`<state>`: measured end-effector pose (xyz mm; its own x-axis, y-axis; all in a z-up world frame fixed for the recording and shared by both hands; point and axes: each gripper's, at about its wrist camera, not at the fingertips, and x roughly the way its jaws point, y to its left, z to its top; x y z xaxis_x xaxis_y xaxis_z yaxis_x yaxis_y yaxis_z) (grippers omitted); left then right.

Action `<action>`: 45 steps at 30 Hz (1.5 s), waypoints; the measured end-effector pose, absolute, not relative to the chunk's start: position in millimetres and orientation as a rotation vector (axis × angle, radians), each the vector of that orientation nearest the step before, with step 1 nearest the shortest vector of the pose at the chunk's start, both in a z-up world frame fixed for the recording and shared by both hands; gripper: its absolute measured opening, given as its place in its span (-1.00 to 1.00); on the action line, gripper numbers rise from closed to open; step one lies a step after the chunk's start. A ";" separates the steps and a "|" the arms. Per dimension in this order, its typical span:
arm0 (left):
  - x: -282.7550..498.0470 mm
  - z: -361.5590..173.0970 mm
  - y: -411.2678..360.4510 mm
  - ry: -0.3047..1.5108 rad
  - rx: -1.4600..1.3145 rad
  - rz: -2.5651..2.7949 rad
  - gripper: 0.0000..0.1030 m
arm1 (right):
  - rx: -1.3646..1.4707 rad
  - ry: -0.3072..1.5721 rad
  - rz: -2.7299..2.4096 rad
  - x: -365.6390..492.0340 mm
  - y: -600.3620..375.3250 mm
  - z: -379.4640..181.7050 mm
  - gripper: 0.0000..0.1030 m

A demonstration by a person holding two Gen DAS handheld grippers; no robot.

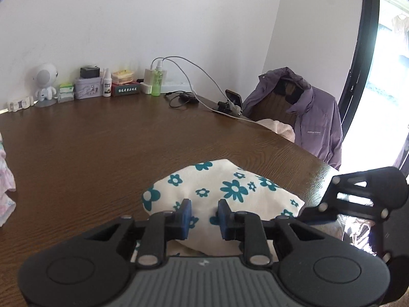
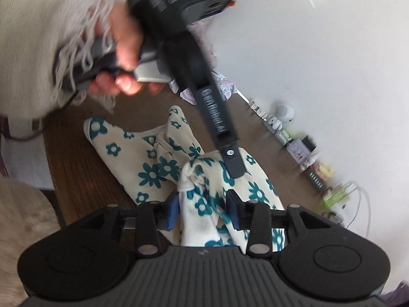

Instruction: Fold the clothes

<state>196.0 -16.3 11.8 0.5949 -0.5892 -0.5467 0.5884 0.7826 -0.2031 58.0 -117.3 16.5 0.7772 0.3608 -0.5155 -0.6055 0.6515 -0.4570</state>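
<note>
Fold step judged in hand: floral garment (image 2: 153, 163) bunched on brown surface (image 1: 89, 140). Left claw (image 1: 203, 217) parted, cloth beneath, grip not confirmed. Right claw (image 2: 203, 211) released, fabric between jaws. Next: hem pinched, drawn flat.

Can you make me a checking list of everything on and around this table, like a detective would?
Surface: brown wooden table, dry.
Job's things: cream garment with teal flowers, bunched up at the table's near edge.
Clutter: white robot figure, tin, green spray bottle, phone along the wall.
Grippers: left gripper and right gripper both have garment between open jaws.
Cables: white charger cable across the far corner.
Surroundings: purple jacket on a chair, bright doorway.
</note>
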 end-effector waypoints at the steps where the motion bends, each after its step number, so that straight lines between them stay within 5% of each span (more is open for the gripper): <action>1: 195.2 8.0 -11.9 0.639 -0.017 -0.688 -0.59 | -0.539 0.433 0.586 60.8 -130.3 26.4 -0.18; 7: 184.3 4.4 -11.2 0.625 0.027 -0.679 -0.58 | -0.084 0.521 0.577 94.6 -182.8 44.1 -0.27; 12: 175.0 13.2 -13.3 0.587 0.069 -0.695 -0.47 | -0.154 0.589 0.536 111.4 -190.1 4.7 -0.39; 18: 168.1 13.8 -28.1 0.583 0.184 -0.707 -0.41 | -0.149 0.516 0.561 84.9 -206.1 26.5 -0.38; 20: 171.3 9.8 -28.9 0.602 0.182 -0.706 -0.40 | -0.295 0.521 0.566 72.9 -200.8 27.9 -0.25; 23: 172.6 8.0 -25.6 0.611 0.157 -0.709 -0.40 | -0.558 0.492 0.567 60.4 -187.8 18.6 0.24; 26: 170.8 7.4 -25.7 0.613 0.160 -0.703 -0.40 | -0.765 0.479 0.609 64.4 -172.1 4.9 0.34; 27: 170.1 7.2 -26.0 0.613 0.164 -0.702 -0.40 | -0.811 0.485 0.610 69.1 -168.7 1.0 0.31; 29: 169.8 7.2 -26.9 0.616 0.171 -0.700 -0.40 | -0.864 0.511 0.626 80.5 -167.1 -3.2 -0.10; 31: 169.8 6.3 -27.0 0.619 0.172 -0.695 -0.40 | -0.853 0.553 0.653 92.1 -171.7 1.7 -0.71; 45: 164.4 7.5 -25.9 0.604 0.172 -0.698 -0.40 | -0.914 0.455 0.637 91.4 -168.1 9.9 -0.82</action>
